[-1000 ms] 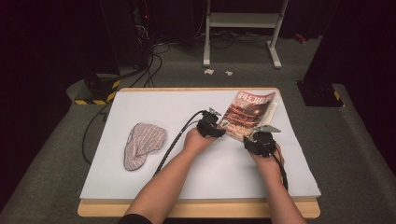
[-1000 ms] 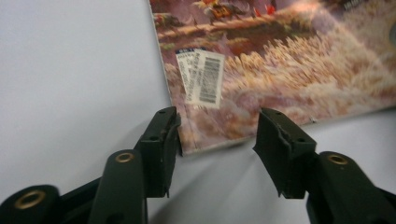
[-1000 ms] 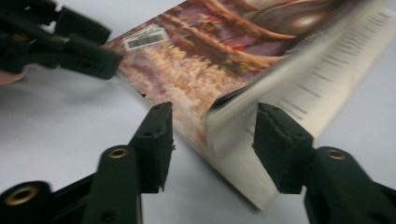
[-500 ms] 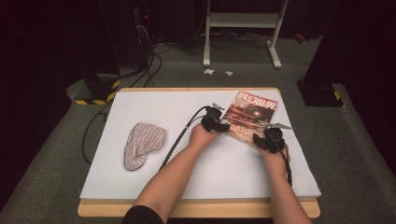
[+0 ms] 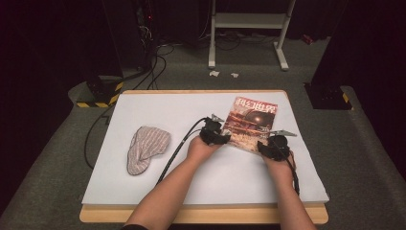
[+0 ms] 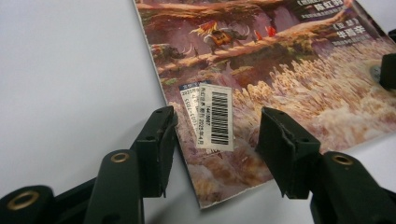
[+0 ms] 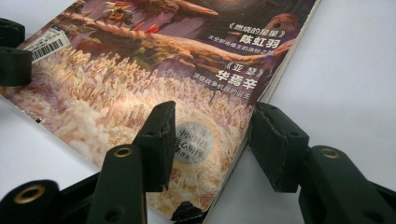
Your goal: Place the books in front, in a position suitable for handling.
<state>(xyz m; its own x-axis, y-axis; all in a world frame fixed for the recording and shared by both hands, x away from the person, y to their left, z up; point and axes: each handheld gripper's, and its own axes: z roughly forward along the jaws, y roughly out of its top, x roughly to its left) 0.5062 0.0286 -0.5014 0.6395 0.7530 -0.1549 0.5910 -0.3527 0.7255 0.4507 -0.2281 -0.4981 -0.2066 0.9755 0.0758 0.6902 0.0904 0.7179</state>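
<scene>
A magazine (image 5: pixel 251 122) with a reddish fantasy cover lies flat on the white table cover (image 5: pixel 172 110). My left gripper (image 5: pixel 228 137) stands at its near left corner. In the left gripper view its jaws (image 6: pixel 215 140) straddle that corner and the barcode label (image 6: pixel 215 116); they have just closed a little and do not press on it. My right gripper (image 5: pixel 264 143) is at the near right corner. Its jaws (image 7: pixel 212 140) have just been closing, one over the cover (image 7: pixel 163 56), one past the spine edge, with the pads apart from it.
A striped grey cloth (image 5: pixel 146 148) lies at the left of the table. Black cables (image 5: pixel 177 148) trail from the left gripper toward the front. Behind the table stand a white metal frame (image 5: pixel 249 21) and dark equipment on the floor.
The magazine's raised right side has come down and it now lies flat. The left gripper went forward and came back to the near left corner; the right gripper shifted slightly right.
</scene>
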